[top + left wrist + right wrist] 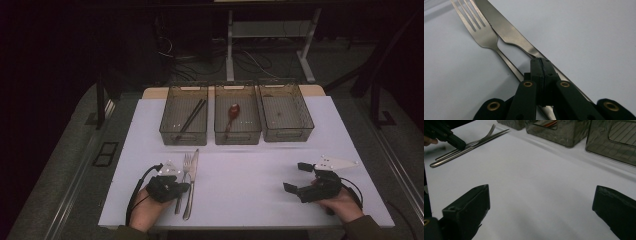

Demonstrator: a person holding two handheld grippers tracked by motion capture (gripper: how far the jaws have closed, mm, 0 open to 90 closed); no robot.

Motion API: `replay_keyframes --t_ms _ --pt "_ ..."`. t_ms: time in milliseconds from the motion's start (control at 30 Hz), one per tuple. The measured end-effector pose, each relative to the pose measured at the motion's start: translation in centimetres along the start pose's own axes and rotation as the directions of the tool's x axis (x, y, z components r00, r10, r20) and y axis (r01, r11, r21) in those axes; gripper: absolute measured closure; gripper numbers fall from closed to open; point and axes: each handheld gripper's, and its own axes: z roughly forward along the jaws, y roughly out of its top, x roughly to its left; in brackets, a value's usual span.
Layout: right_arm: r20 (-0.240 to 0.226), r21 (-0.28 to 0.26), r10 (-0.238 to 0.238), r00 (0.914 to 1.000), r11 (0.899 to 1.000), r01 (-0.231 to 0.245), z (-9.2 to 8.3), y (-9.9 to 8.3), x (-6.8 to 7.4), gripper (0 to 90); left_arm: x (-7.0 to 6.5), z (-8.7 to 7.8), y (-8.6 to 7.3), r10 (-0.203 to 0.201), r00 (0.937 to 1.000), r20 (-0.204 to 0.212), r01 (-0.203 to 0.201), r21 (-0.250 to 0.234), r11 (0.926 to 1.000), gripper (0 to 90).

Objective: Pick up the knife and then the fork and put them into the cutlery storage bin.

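The fork (186,172) and knife (192,181) lie side by side on the white table (250,170), at about seven o'clock on it in the high view, tines and blade tip pointing toward twelve, the fork on the nine o'clock side of the knife. In the left gripper view the two run from eleven o'clock down toward five, touching or nearly so along their handles. The left gripper (186,187) sits over the handles from the nine o'clock side; its jaws are pressed flat together with nothing between them, and their joined tips rest over the gap where the handles run, hiding part of each. Whether the tips touch the metal cannot be told. The right gripper (296,177) rests at about four o'clock on the table, well apart from the cutlery, its jaws spread wide over bare table and holding nothing, its hand (344,204) behind it. At twelve o'clock stand three clear bins in a row: the left bin (170,131) holds dark chopsticks (191,118), the middle bin (220,132) a reddish spoon (232,113), and the right bin (302,120) something too small to make out.
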Motion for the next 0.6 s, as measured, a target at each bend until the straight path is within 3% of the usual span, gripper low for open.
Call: replay_keyframes --t_ms 367,600 --pt "0.0 -0.001 -0.001 1.0 1.0 0.001 -0.03 0.01 -0.01 0.8 0.27 -0.18 -0.07 -0.008 0.9997 -0.023 0.009 0.017 0.9998 89.2" --pt "-0.001 -0.001 -0.001 1.0 1.0 0.001 -0.06 0.01 0.0 0.8 0.74 -0.62 -0.22 -0.011 0.9978 -0.066 0.013 0.028 0.9995 89.2"
